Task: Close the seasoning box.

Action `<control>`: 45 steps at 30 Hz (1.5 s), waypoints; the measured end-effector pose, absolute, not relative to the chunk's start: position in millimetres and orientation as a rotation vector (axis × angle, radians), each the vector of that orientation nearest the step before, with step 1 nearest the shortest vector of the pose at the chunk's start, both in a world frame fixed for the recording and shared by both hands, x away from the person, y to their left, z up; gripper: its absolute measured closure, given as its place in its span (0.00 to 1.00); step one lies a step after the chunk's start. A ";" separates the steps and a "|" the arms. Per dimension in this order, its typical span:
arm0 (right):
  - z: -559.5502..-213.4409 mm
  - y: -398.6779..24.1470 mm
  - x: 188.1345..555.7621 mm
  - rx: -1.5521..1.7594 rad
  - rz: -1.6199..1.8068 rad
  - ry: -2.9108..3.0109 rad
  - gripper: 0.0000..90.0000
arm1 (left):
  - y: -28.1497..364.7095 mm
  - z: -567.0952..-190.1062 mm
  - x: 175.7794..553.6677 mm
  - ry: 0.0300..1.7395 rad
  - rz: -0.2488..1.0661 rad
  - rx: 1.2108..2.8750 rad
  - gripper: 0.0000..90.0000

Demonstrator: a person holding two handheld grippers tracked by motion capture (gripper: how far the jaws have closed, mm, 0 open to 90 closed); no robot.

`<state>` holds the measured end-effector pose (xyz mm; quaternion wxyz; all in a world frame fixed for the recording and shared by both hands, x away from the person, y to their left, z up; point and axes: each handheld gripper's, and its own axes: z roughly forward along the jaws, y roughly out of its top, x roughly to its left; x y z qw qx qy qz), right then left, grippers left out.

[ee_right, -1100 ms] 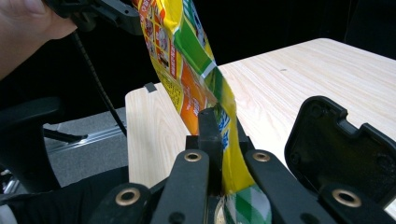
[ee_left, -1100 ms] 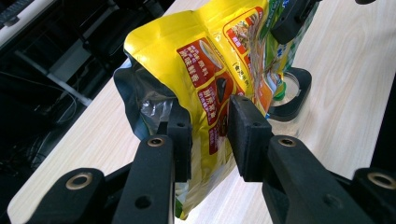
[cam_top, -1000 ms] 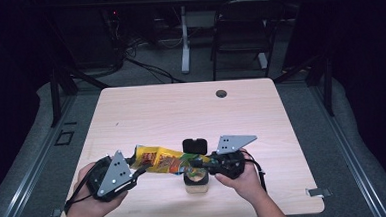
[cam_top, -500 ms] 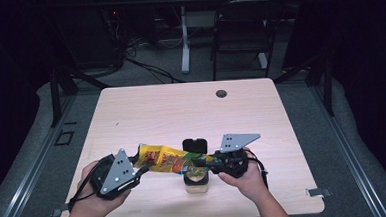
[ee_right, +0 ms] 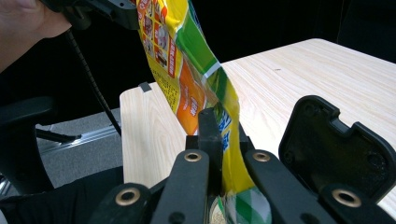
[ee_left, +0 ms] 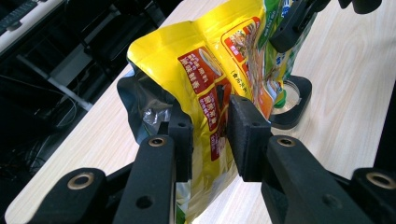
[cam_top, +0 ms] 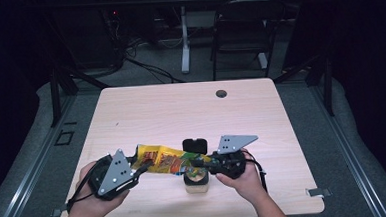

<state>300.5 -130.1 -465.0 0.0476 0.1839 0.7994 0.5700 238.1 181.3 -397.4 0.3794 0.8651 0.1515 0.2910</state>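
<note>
We hold the yellow bag (cam_top: 163,159) low in the middle of the high view, tipped over the little jar (cam_top: 196,181). Our left gripper (ee_left: 210,135) squeezes its fat end and our right gripper (ee_right: 219,135) pinches the spout end. The bag sits a bit steeper than a second ago, so the pouring goes on.

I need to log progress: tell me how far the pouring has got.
Done: the jar stands open, its black lid beside it. In hand: both grippers, left and right, clamp the yellow bag tilted over the jar, which holds some contents. Left: finish pouring, put the bag down, close the lid.
</note>
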 end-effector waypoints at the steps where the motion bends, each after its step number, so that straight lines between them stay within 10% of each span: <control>1: -465.1 -130.0 300.5 0.562 1.738 2.437 1.00 | 181.0 -397.5 238.1 0.388 0.741 2.208 0.80; 45: -461.5 -129.3 298.2 0.559 1.740 2.406 1.00 | 177.2 -390.2 239.4 0.368 0.748 2.189 0.85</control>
